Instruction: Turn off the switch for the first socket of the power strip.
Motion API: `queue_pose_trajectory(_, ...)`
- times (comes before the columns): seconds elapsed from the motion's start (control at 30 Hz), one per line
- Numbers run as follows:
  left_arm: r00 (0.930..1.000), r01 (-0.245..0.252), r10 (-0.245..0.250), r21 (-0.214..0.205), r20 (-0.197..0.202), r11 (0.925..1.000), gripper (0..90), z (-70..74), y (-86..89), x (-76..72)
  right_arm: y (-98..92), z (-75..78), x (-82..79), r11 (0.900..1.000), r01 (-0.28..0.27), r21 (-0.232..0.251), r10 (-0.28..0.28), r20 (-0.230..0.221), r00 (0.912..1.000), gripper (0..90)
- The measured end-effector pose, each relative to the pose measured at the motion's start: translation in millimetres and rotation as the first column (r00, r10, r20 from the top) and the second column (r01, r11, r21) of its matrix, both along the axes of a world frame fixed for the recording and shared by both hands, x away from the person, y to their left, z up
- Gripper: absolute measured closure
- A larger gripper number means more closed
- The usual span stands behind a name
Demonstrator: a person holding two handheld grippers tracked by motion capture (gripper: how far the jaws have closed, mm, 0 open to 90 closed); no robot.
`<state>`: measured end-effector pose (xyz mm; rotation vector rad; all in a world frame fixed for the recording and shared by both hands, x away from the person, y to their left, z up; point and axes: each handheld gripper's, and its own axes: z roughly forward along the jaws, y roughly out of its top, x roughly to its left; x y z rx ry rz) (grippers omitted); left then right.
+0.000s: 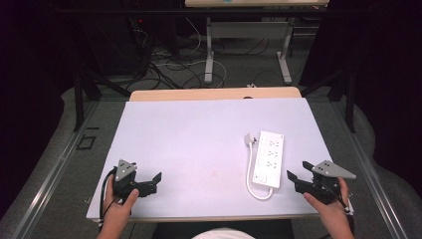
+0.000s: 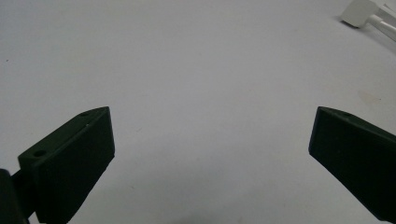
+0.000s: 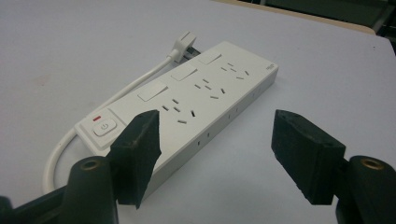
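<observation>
A white power strip (image 1: 268, 158) with three socket groups lies on the right half of the white tabletop (image 1: 199, 134). Its plug (image 1: 249, 138) rests by its far left corner, and the cable (image 1: 255, 186) loops round its near end. My right gripper (image 1: 297, 170) stands open just right of the strip's near end, holding nothing. In the right gripper view the strip (image 3: 201, 93) lies ahead between the open jaws (image 3: 217, 123), with its power button (image 3: 105, 127) at the near end. My left gripper (image 1: 155, 183) is open at the near left, over bare table (image 2: 212, 135). The plug (image 2: 362, 11) shows far off.
A wooden table edge (image 1: 214, 93) runs along the far side of the white surface. Beyond it stand the white legs of another desk (image 1: 209, 55), with tangled cables on the floor (image 1: 169, 64). Dark curtains hang on both sides.
</observation>
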<state>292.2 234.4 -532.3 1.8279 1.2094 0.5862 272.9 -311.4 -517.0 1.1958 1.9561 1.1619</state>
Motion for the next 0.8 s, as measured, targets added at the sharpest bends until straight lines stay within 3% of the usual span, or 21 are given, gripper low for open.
queue_pose_trajectory(0.27, 1.0, -0.001, 0.001, -0.001, 0.001, 1.0, 0.2, 0.3, 0.4, -1.0, 3.2, 3.1, 2.9, 0.9996, -0.02, -0.022, 0.02, -0.015, 0.9997, 32.8)
queue_pose_trajectory(0.8, 1.0, -0.002, 0.002, 0.005, -0.002, 1.0, 0.1, -0.4, -0.3, -1.4, 11.2, 12.9, 12.1, 0.9909, -0.075, -0.112, 0.067, -0.069, 0.9954, 32.8)
